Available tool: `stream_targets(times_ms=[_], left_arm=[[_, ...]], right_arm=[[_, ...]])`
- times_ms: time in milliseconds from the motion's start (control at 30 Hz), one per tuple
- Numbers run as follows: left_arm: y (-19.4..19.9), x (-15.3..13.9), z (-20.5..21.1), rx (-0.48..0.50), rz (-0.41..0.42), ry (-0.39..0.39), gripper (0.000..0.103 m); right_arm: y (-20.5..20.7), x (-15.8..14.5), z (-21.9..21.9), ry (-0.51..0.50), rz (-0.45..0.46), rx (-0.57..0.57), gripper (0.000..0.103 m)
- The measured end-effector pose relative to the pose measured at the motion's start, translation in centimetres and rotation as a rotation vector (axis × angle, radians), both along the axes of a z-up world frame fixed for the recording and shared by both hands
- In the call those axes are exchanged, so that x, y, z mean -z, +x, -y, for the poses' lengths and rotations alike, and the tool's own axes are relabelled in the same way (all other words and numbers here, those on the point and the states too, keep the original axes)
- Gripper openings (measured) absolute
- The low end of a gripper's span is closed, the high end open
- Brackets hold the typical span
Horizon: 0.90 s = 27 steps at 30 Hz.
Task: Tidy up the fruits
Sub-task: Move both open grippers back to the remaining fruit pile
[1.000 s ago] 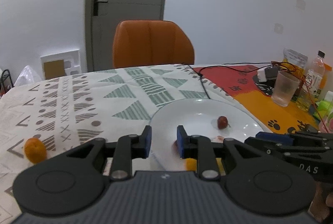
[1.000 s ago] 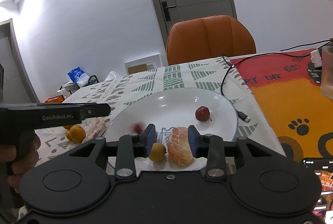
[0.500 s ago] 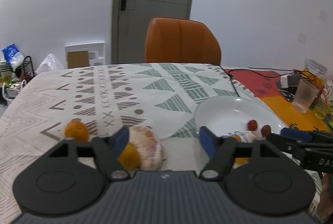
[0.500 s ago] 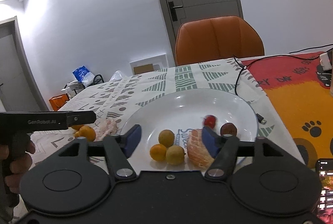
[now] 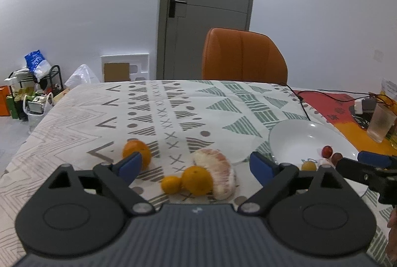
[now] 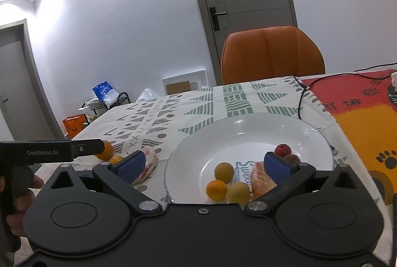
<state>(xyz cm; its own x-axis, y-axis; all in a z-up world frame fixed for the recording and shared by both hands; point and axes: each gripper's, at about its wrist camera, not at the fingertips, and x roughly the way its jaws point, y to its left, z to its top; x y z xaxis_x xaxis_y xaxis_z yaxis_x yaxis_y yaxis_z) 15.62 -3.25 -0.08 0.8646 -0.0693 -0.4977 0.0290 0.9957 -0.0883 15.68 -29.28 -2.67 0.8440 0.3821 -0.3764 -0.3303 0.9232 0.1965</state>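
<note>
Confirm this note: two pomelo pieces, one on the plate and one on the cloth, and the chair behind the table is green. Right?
Not quite: the chair is orange, as the left wrist view shows. The rest holds: one pomelo piece lies on the plate, the other on the cloth.

Both wrist views low, sharing plate point(image 5: 292, 133).
</note>
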Motion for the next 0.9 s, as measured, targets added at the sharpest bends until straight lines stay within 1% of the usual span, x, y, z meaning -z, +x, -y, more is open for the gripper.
stream_targets(times_ms=[400, 567, 667, 733, 867, 900], left_arm=[[-0.8, 0.7, -2.9, -0.064, -0.014, -0.003, 0.093], [-0.9, 1.2, -3.9, -0.082, -0.021, -0.007, 0.095], [-1.0, 1.4, -4.6, -0.076, -0.024, -0.026, 0.095], [-1.0, 1.5, -5.0, -0.066, -0.023, -0.043, 0.095], [-1.1, 1.5, -5.6, -0.082, -0.015, -0.041, 0.095], [-1.2, 1.6, -5.8, -0.084, -0.015, -0.046, 0.095]], right_arm=[[0.3, 0.2, -2.4, -0.016, -0.007, -0.032, 0.103], [0.5, 0.1, -3.8, -0.021, -0.026, -0.075, 0.103], [0.5, 0.0, -4.8, -0.034, -0.022, -0.095, 0.103], [0.6, -0.1, -5.4, -0.048, -0.02, -0.107, 0.101], [0.9, -0.2, -6.6, -0.065, -0.027, -0.138, 0.093], [1.0, -0.1, -6.9, -0.071, -0.03, -0.141, 0.09]])
